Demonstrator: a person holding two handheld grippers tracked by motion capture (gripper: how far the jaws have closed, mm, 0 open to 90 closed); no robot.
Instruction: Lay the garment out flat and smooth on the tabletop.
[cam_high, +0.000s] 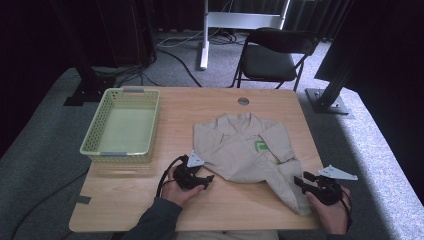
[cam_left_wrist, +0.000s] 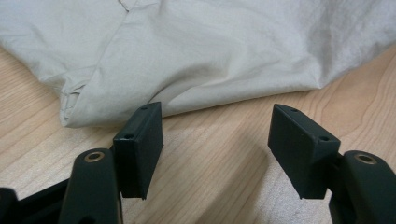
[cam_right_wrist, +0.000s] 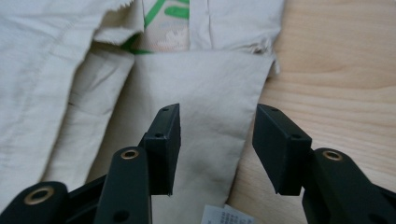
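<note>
Both grippers are spread wide and grip nothing: left gripper (cam_left_wrist: 215, 149) before the crumpled beige shirt's (cam_high: 245, 147) hem on the wood-grain table (cam_high: 125, 200), right gripper (cam_right_wrist: 215, 149) over its sleeve.

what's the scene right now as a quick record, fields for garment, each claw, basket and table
garment: beige shirt lying partly folded on the table, one part trailing toward the right claw
left claw: open, beside the shirt's near edge, nothing between its jaws
right claw: open, over the trailing part of the shirt, pads not pressing on it
basket: green basket at the table's left, nothing in it
table: wooden table
</note>
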